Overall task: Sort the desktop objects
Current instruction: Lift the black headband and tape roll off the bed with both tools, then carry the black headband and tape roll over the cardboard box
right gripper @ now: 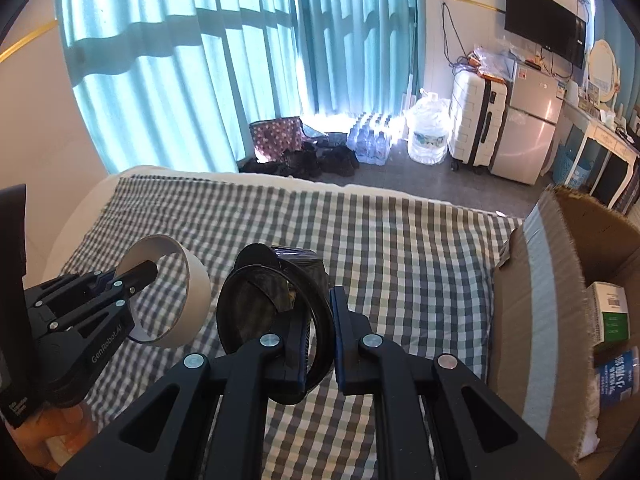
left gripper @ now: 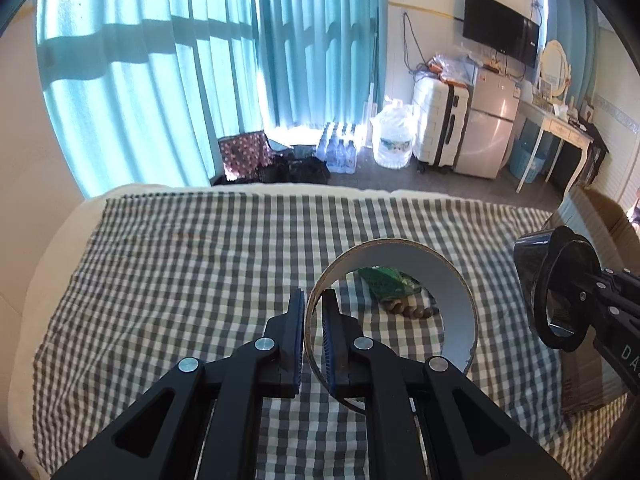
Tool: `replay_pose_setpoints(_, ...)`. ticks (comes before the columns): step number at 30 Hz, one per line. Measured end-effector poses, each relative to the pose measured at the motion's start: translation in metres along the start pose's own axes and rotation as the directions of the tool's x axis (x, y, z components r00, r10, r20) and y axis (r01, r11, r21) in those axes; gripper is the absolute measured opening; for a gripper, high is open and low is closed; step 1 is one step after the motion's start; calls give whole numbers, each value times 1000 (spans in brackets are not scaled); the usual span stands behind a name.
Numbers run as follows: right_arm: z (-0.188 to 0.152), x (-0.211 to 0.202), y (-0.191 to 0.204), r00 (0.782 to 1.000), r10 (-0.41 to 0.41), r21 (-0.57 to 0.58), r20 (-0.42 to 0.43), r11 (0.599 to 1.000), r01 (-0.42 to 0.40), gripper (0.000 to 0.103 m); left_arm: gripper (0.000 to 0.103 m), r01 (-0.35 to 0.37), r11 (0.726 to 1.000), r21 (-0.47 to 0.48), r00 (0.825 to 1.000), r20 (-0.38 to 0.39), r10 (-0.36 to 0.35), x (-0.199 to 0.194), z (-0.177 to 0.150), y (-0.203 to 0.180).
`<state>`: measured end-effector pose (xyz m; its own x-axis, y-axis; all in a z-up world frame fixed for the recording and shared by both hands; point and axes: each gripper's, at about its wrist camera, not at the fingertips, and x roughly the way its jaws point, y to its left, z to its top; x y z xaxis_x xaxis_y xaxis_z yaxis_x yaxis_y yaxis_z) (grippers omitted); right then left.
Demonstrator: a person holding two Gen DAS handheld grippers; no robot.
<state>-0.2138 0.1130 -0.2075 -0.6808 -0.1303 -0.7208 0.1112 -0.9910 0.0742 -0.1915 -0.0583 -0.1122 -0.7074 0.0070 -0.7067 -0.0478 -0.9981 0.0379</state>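
Holding both loads above the checked bed (left gripper: 200, 264), my left gripper (left gripper: 313, 312) pinches the tape roll (left gripper: 456, 288); my right gripper (right gripper: 322, 316) clamps the black cup (right gripper: 276, 292).

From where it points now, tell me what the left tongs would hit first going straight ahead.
Probably the checked cloth. The left tongs, shut on the cardboard ring, point down at it; the green packet lies near that line, but depth is unclear.
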Motion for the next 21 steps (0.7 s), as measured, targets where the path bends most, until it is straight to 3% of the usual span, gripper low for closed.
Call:
replay_pose_setpoints(13,11,-92,19,993,9,-20,120,1000,-7,9,9,-5,1000,-22,987,163,9,-104,23,4)
replay_pose_setpoints(21,1,-143,30,981,3,-28,192,1000,3,9,9,-12,1000,-29,974,227,19,-147,29,9)
